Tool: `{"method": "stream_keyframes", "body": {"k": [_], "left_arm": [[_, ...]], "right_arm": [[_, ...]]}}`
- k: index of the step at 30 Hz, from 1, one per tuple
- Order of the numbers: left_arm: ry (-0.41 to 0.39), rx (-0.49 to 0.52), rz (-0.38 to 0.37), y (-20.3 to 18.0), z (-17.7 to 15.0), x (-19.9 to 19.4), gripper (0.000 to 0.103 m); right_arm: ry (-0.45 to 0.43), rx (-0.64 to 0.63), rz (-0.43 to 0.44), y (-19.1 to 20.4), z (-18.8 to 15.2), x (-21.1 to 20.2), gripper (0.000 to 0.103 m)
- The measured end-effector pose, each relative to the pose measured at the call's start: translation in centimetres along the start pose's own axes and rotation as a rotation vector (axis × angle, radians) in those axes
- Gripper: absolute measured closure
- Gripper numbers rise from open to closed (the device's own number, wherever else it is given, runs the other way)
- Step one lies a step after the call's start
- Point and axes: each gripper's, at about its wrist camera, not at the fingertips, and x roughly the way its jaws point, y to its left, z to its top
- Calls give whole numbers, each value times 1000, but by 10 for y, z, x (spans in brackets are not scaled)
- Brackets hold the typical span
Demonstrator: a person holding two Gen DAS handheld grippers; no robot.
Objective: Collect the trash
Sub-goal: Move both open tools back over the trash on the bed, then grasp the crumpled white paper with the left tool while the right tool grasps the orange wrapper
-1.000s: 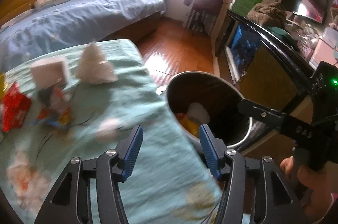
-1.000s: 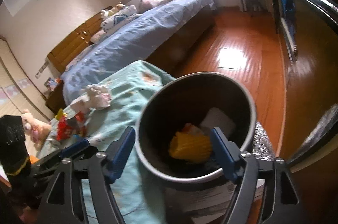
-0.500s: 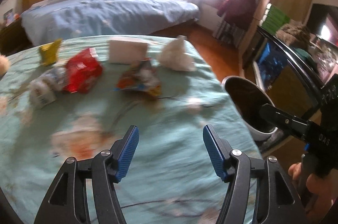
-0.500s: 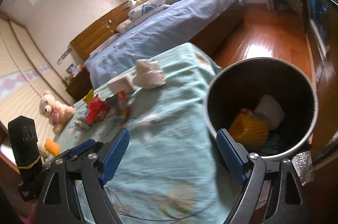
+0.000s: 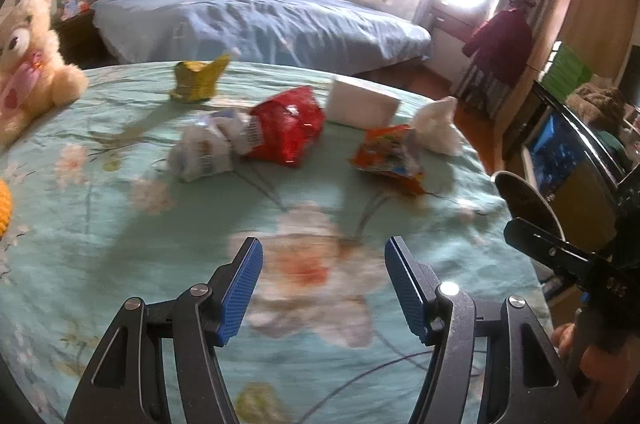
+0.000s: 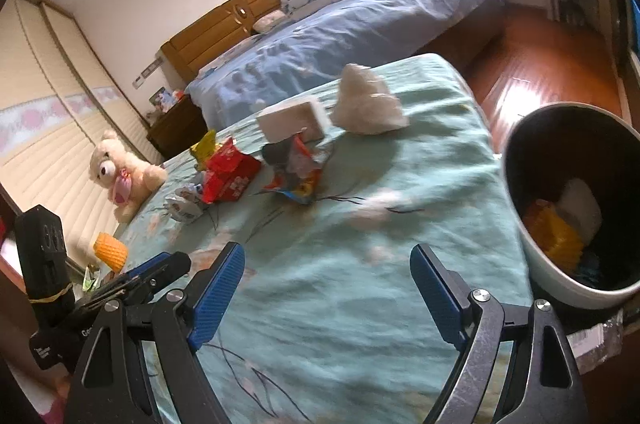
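Note:
Trash lies on the teal flowered tablecloth [image 5: 120, 244]: a yellow wrapper [image 5: 198, 80], a crumpled white wrapper [image 5: 212, 148], a red bag [image 5: 290, 130], a white box [image 5: 362, 104], an orange snack bag [image 5: 390, 154] and a white tissue wad [image 5: 436, 126]. My left gripper [image 5: 324, 288] hovers open over bare cloth, short of the pile. My right gripper [image 6: 326, 296] is open too, with nothing between its fingers. The dark bin [image 6: 520, 152] stands off the table's right edge, holding a yellow item [image 6: 554, 240] and a white one [image 6: 580, 208]. The red bag [image 6: 230, 174] and tissue wad [image 6: 368, 102] lie ahead.
A cream teddy bear [image 5: 28, 60] sits at the table's left edge beside an orange knitted object [image 6: 110, 252]. A blue bed [image 5: 260, 20] lies beyond the table. Wooden floor [image 6: 540, 64] and a dark cabinet [image 5: 580, 160] lie to the right.
Both views have swung left, away from the bin and over the table. The bin slid to the right edge and the trash pile came into view. Both jaws stand slightly wider.

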Motion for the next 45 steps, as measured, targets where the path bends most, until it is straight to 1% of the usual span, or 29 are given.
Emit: {"method": "stream_keyframes", "body": {"k": [5, 9, 16, 21, 27, 29, 32, 33, 34, 35, 36, 37, 38, 39, 41, 45], "left_arm": [[9, -43, 22, 18, 1, -1, 40], [15, -61, 33, 31, 9, 7, 40], [14, -82, 61, 51, 29, 25, 39], [10, -87, 80, 65, 45, 39, 37], [11, -97, 62, 75, 60, 56, 36], [4, -92, 67, 77, 64, 62, 37], [1, -80, 68, 79, 67, 69, 38], [2, -77, 70, 79, 68, 72, 39], [4, -76, 70, 79, 68, 75, 41], [7, -74, 65, 80, 68, 77, 51], [16, -71, 60, 80, 68, 80, 62], [25, -70, 60, 80, 67, 82, 63], [23, -67, 62, 81, 67, 83, 69], [18, -64, 63, 81, 67, 82, 72], [10, -55, 67, 80, 66, 80, 75], [5, -64, 69, 81, 57, 69, 77]], "right_arm": [[20, -27, 12, 18, 4, 20, 17], [31, -44, 13, 27, 9, 35, 17], [32, -57, 9, 35, 22, 54, 17], [29, -59, 6, 38, 33, 67, 17], [36, -56, 4, 39, 43, 84, 17], [37, -60, -8, 39, 45, 89, 17], [51, -54, -23, 38, 46, 98, 19], [54, -54, -25, 38, 46, 100, 21], [57, -56, -28, 38, 46, 102, 30], [65, -58, -33, 38, 45, 104, 42], [73, -57, -35, 38, 45, 106, 50], [82, -57, -37, 38, 44, 107, 68], [86, -57, -42, 38, 43, 108, 78], [85, -59, -44, 38, 42, 108, 78], [73, -65, -37, 39, 41, 105, 85], [64, -64, -25, 39, 36, 96, 90]]}}
